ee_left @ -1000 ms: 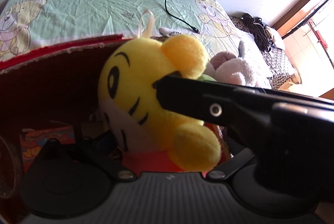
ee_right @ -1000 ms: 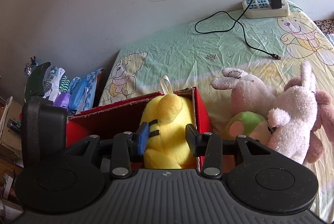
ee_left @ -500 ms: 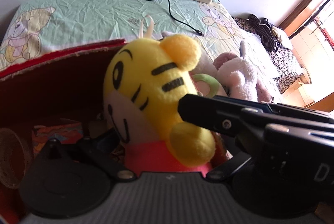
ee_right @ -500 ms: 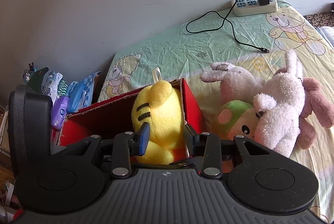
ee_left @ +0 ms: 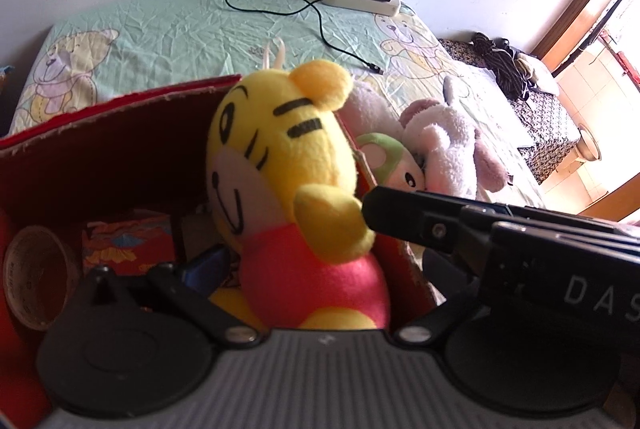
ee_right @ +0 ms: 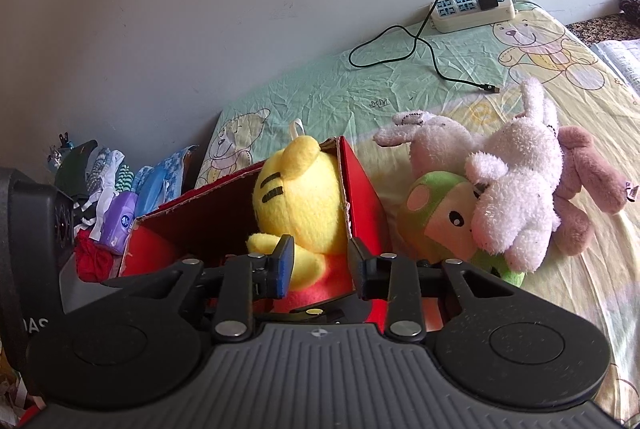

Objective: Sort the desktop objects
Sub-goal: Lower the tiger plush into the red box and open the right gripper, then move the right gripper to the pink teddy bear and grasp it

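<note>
A yellow tiger plush (ee_left: 280, 165) with a red body sits upright in the right end of a red cardboard box (ee_left: 120, 109). My left gripper (ee_left: 316, 269) is open. Its blue-padded left finger (ee_left: 206, 263) stands clear of the plush's side, and its right finger is hidden behind the other gripper. My right gripper (ee_right: 320, 265) is open, with its fingertips just short of the tiger plush (ee_right: 300, 201) and over the box wall (ee_right: 364, 197). Seen from the left wrist, the right gripper (ee_left: 370, 201) has its tip beside the plush's arm.
A green mushroom plush (ee_right: 440, 217), a white rabbit (ee_right: 516, 185) and other pink plushes (ee_right: 584, 169) lie on the bedsheet right of the box. A tape roll (ee_left: 36, 277) and a colourful carton (ee_left: 124, 245) are inside the box. A power strip (ee_right: 472, 13) and a cable (ee_right: 436, 61) lie near the wall.
My right gripper has drawn back to the right, off the tiger's head, and its fingers stand closer together. Both cameras have pulled back, so the plush's red body now shows in the box.
</note>
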`<move>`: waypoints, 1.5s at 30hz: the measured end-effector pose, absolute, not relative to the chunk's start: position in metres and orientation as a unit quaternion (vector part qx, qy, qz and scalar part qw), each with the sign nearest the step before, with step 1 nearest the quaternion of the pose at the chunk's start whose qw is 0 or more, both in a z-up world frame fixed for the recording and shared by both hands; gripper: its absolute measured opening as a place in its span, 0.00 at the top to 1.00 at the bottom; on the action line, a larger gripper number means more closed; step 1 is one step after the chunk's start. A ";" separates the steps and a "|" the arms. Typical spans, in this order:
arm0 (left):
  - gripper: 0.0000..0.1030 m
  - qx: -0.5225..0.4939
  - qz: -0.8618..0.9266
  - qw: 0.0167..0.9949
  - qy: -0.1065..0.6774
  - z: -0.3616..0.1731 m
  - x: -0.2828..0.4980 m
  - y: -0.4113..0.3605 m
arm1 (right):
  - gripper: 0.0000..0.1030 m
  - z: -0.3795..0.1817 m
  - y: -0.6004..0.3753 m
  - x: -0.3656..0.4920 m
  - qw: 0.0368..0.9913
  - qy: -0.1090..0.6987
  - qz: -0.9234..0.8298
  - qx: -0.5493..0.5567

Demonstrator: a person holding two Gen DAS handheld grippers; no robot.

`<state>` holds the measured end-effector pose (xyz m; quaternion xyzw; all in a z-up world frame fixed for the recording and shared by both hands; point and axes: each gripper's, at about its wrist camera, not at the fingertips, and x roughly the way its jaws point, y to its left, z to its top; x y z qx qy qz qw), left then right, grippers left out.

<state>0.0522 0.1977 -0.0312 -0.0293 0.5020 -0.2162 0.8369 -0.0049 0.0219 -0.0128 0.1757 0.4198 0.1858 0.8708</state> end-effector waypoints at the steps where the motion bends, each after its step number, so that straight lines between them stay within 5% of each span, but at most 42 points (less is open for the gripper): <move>1: 0.01 -0.029 -0.216 0.837 0.502 -0.031 0.050 0.198 | 0.67 -0.013 0.021 -0.008 0.872 0.418 0.185 0.176; 45: 0.01 0.051 0.007 0.894 0.446 0.005 -0.019 0.114 | 0.67 -0.029 -0.070 -0.014 0.793 0.391 0.394 0.252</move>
